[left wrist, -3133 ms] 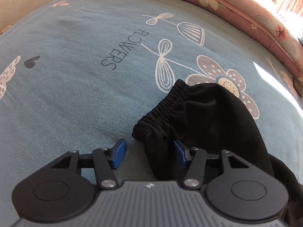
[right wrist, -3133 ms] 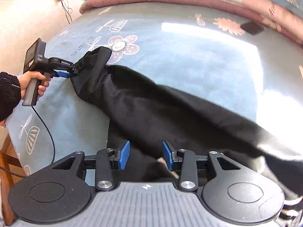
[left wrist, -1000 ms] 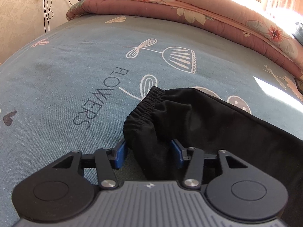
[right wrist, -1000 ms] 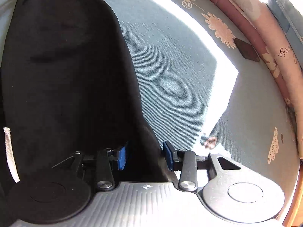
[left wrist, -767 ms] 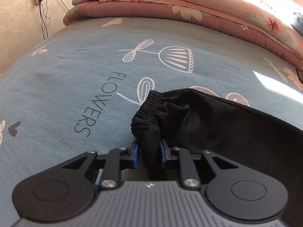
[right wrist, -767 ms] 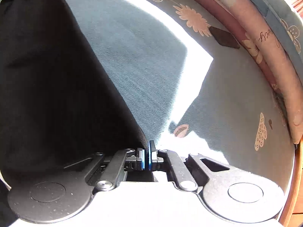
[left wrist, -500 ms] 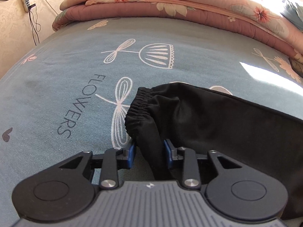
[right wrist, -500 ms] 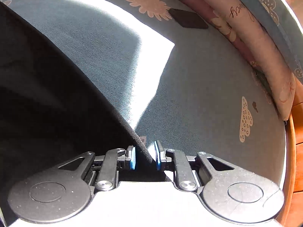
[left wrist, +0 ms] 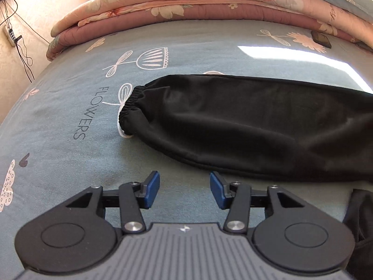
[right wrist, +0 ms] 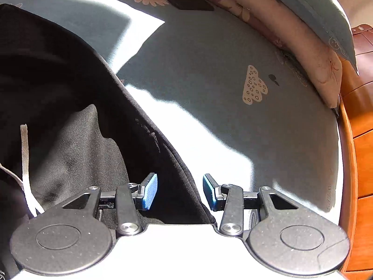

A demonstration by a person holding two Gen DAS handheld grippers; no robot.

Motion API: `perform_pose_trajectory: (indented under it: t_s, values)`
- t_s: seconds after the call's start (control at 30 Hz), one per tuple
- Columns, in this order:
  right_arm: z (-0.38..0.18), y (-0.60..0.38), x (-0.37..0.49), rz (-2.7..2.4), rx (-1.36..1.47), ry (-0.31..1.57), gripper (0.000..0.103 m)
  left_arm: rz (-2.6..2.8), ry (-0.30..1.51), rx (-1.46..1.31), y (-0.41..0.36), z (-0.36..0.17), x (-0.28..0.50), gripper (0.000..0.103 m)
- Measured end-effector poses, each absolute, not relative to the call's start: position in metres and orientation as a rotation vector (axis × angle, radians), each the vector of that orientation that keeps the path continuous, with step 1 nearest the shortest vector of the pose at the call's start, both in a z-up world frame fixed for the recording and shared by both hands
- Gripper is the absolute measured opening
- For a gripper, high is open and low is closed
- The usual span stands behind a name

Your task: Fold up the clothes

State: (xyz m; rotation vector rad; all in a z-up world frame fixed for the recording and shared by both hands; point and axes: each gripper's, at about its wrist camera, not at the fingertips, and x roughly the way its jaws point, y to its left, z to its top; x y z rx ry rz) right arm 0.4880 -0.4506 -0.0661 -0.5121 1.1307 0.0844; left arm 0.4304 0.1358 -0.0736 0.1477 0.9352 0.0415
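Left wrist view, nearest first: the left hand-held gripper hangs over bare bed sheet with its blue pads spread wide and nothing between them, just short of the near seam of the black trousers; beyond it one trouser leg lies flat and straight across the bed, its elastic cuff resting beside the printed word FLOWERS, which suits a garment laid out smooth so that a fold can fall cleanly; farther back a folded pink quilt lies along the bed's far edge, out of the way.

Right wrist view, nearest first: the right hand-held gripper also stands wide, clamping nothing, though the trousers' dark edge runs up between its pads; to the left lies a lighter patch of the fabric with a white drawstring, so this is probably the waist end; past it sunlit sheet, then the quilt and a wooden bed frame.

Whether the trousers lie halved lengthwise or merely spread, I cannot tell.
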Motion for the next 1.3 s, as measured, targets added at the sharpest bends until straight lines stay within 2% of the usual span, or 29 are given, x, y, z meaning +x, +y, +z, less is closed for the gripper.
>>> perform_pose_trajectory:
  t_s: [0.2, 0.23, 0.27, 0.3, 0.47, 0.57, 0.7, 0.73, 0.9, 1.0, 1.3]
  values:
    - [-0.101, -0.467, 0.497, 0.119, -0.525, 1.137, 0.048, -0.011, 0.953, 0.168, 0.092, -0.073, 0.390, 0.053]
    - [-0.107, -0.467, 0.500, 0.145, -0.527, 1.166, 0.042, -0.020, 0.953, 0.171, 0.085, -0.074, 0.386, 0.054]
    - [-0.112, -0.467, 0.503, 0.163, -0.530, 1.188, 0.012, -0.029, 0.954, 0.175, 0.078, -0.074, 0.381, 0.054]
    - [-0.114, -0.467, 0.506, 0.153, -0.535, 1.183, 0.004, -0.037, 0.954, 0.178, 0.071, -0.075, 0.377, 0.054]
    - [-0.108, -0.482, 0.525, 0.042, -0.492, 1.102, 0.005, -0.102, 0.949, 0.191, 0.043, -0.075, 0.361, 0.054]
    - [-0.113, -0.480, 0.533, 0.009, -0.490, 1.120, 0.007, -0.138, 0.945, 0.202, 0.031, -0.076, 0.353, 0.056]
    - [-0.108, -0.460, 0.523, 0.022, -0.539, 1.108, 0.017, -0.169, 0.963, 0.206, 0.026, -0.077, 0.347, 0.056]
    - [-0.102, -0.455, 0.518, 0.023, -0.540, 1.095, 0.023, -0.171, 0.965, 0.206, 0.026, -0.076, 0.346, 0.056]
    - [-0.062, -0.435, 0.492, 0.029, -0.473, 1.039, 0.024, -0.174, 0.983, 0.206, 0.031, -0.071, 0.339, 0.056]
    - [-0.043, -0.415, 0.467, 0.053, -0.417, 1.029, 0.033, -0.194, 1.001, 0.220, 0.033, -0.069, 0.334, 0.060]
    - [-0.053, -0.357, 0.368, 0.099, -0.206, 1.170, 0.033, -0.237, 1.016, 0.254, 0.035, -0.068, 0.308, 0.064]
